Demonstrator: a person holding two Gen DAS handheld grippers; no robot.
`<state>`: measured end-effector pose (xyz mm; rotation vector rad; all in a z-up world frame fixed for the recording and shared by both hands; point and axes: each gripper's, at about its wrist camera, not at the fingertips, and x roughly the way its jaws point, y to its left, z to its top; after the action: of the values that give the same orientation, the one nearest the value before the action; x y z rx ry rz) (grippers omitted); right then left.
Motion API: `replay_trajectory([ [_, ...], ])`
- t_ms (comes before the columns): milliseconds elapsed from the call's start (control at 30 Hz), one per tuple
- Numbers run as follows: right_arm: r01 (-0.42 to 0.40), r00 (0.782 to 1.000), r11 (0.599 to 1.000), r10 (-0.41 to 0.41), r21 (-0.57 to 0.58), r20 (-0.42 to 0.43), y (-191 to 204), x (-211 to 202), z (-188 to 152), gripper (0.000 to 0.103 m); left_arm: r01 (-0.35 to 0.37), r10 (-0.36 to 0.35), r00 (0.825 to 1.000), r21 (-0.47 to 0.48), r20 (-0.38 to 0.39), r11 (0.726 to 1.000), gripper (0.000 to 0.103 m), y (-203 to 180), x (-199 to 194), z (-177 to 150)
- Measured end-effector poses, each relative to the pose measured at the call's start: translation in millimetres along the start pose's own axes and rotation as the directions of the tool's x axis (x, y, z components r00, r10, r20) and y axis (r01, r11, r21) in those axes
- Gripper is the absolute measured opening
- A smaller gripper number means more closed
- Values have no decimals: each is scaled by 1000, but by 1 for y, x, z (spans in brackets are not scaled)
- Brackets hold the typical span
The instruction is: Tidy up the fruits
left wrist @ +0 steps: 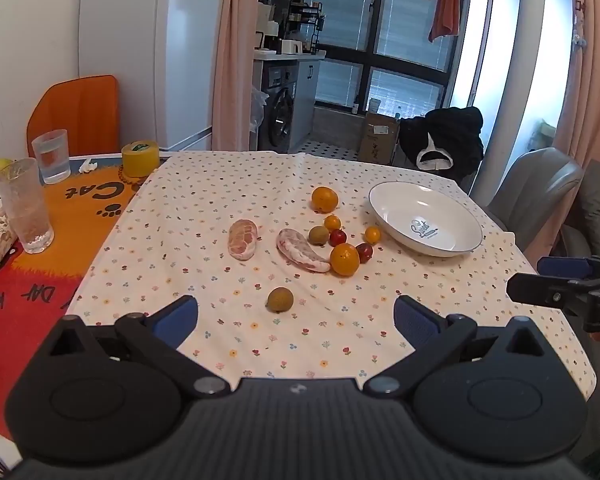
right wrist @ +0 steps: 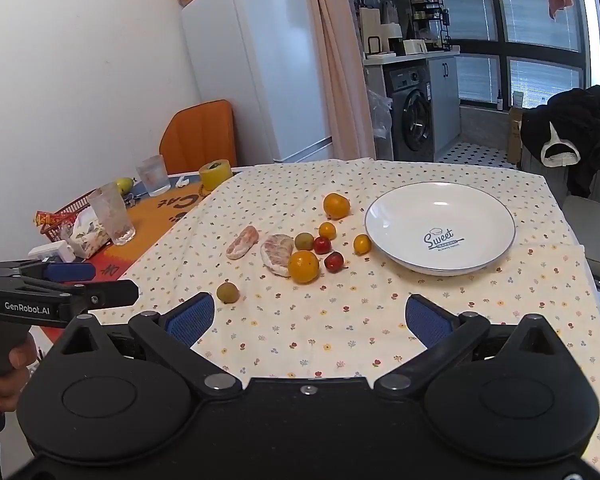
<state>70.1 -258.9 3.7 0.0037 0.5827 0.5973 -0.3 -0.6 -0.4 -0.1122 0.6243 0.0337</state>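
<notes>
Both my left tool [left wrist: 296, 314] and right tool [right wrist: 310, 316] gape, empty. The near green fruit [left wrist: 280, 299] looks small, firm, rollable; I'd pinch across its middle

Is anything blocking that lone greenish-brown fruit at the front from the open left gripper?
Nothing visible. The greenish-brown fruit lies alone on the flowered tablecloth, with only bare cloth between it and the left gripper, whose jaws stand wide open.
</notes>
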Motion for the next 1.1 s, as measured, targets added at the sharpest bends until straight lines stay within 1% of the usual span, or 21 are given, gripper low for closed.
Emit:
replay_trajectory([
  [567, 2, 1000, 1000, -2, 6, -5, -2, 1, 0, 103, 3, -3, 1000, -1, 2, 1000, 103, 0, 0, 0],
  [733, -14, 1000, 1000, 14, 16, -3, -4, 0, 1, 103, 2, -2, 1000, -1, 10, 1000, 103, -2, -2, -1],
  [1100, -7, 1000, 1000, 7, 20, -3, -6, -1, 2, 103, 4, -4, 1000, -4, 10, 1000, 103, -2, -4, 0],
])
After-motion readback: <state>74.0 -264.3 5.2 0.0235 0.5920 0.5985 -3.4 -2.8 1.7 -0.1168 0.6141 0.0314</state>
